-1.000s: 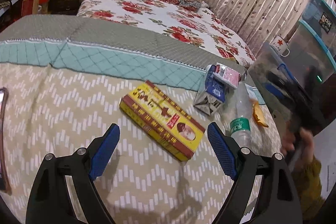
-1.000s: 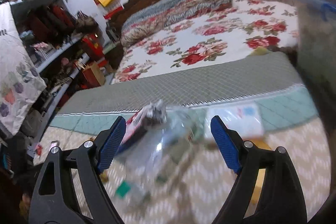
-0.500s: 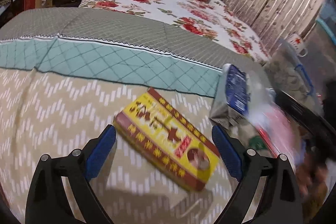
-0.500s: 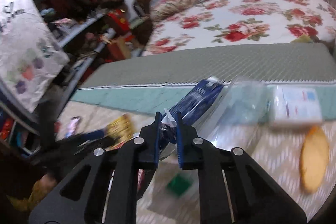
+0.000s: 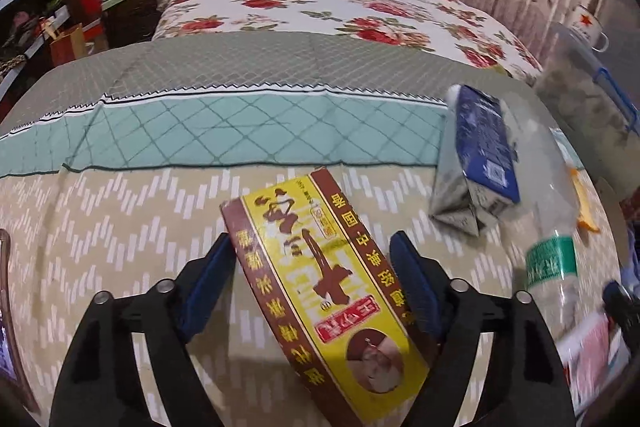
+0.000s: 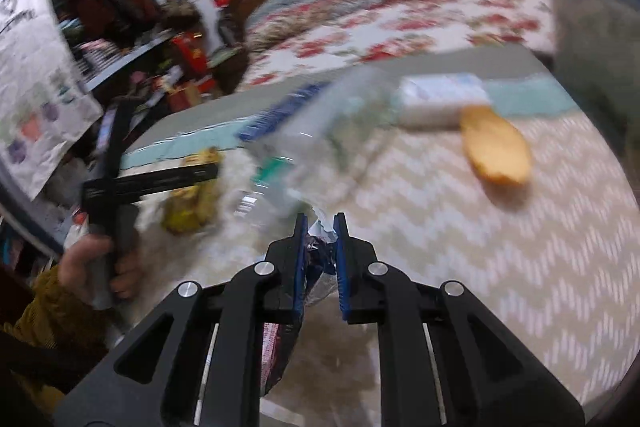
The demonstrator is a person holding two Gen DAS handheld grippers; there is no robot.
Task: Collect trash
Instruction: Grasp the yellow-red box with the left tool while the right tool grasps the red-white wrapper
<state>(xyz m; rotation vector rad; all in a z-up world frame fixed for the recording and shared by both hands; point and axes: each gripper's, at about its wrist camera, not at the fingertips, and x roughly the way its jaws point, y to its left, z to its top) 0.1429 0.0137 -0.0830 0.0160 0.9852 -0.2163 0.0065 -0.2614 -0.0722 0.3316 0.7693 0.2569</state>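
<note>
On the bed [image 5: 120, 227], the left tool [image 5: 312, 267] is closing around the yellow box [image 5: 320, 287], and the right tool [image 6: 319, 227] pinches a crinkly wrapper [image 6: 320, 259], with a clear bottle [image 5: 552, 259] at three o'clock.

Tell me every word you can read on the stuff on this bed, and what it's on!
"十": big brown character on the yellow box, seen upside down.
"王守义": on the red label of that box.
Small characters on the box's brown borders: too small to be sure.
Print on the blue carton: too small.
Print on the bottle and its green label: blurred.
On the white mug: a red star, no words.
</note>
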